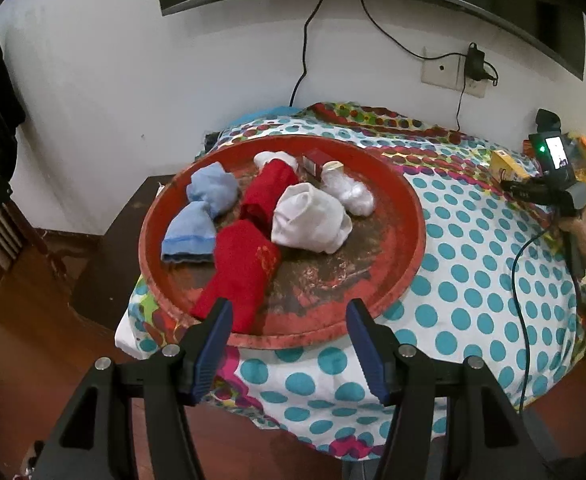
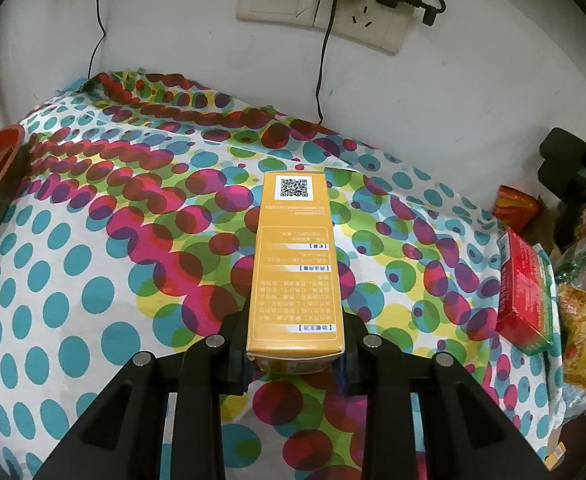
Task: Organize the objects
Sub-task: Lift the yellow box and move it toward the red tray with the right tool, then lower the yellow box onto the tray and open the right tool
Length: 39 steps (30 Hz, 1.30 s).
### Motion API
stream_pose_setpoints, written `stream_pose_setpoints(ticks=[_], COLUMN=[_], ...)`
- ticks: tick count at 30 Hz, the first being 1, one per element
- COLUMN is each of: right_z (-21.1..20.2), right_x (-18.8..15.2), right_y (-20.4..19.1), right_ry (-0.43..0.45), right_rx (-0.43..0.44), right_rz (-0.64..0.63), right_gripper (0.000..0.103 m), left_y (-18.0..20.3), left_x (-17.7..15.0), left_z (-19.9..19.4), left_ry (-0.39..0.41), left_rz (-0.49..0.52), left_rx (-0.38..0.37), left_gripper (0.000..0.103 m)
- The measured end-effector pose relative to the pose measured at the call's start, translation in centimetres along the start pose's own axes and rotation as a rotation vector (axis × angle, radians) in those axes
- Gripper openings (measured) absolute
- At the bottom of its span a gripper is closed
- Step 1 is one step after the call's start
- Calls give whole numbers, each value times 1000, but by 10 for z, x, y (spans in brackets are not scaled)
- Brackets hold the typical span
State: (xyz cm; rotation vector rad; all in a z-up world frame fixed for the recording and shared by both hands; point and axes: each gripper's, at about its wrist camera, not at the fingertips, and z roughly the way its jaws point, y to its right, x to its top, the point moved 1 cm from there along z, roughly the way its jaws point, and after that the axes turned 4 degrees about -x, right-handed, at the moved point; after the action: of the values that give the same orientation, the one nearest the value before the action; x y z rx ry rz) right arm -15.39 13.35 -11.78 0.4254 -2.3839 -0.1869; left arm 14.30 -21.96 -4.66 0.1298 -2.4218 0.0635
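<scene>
A round red tray (image 1: 397,200) sits on the spotted tablecloth and holds a blue sock (image 1: 201,216), red rolled socks (image 1: 245,272), a white sock bundle (image 1: 309,220), a second white bundle (image 1: 353,190) and a small red box (image 1: 313,162). My left gripper (image 1: 289,320) is open and empty at the tray's near rim, its left finger over the red sock's end. My right gripper (image 2: 295,336) is shut on a long yellow box (image 2: 295,264) with a QR code, held above the cloth. The right gripper also shows in the left wrist view (image 1: 549,190).
A red and green box (image 2: 527,292) and snack packets (image 2: 585,312) lie at the table's right edge. A black stand (image 2: 573,168) is beside them. Wall sockets (image 2: 317,4) with plugged cables are behind. The tray's rim (image 2: 1,148) shows far left.
</scene>
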Motion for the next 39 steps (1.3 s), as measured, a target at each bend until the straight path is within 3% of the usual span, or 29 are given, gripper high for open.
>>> stream_pose_setpoints(ticks=[4, 7, 13, 21, 30, 39], right_z=[0, 0, 1, -15, -53, -91], right_x=[0, 0, 1, 2, 7, 25], right_y=[0, 0, 3, -9, -49, -114], right_ry=[-1, -2, -8, -32, 5, 17], right_rx=[-12, -22, -41, -25, 77, 256], right_rz=[-1, -2, 12, 42, 27, -23], right_gripper=[28, 28, 28, 28, 28, 28], left_y=[-7, -7, -3, -4, -12, -16], left_x=[2, 1, -2, 0, 3, 5], left_z=[-9, -8, 0, -12, -24, -30], left_ry=[28, 23, -30, -25, -35, -41], left_rz=[-43, -46, -74, -77, -102, -115], left_rx=[-47, -41, -113, -132, -117, -104], left_gripper=[60, 60, 60, 60, 60, 60])
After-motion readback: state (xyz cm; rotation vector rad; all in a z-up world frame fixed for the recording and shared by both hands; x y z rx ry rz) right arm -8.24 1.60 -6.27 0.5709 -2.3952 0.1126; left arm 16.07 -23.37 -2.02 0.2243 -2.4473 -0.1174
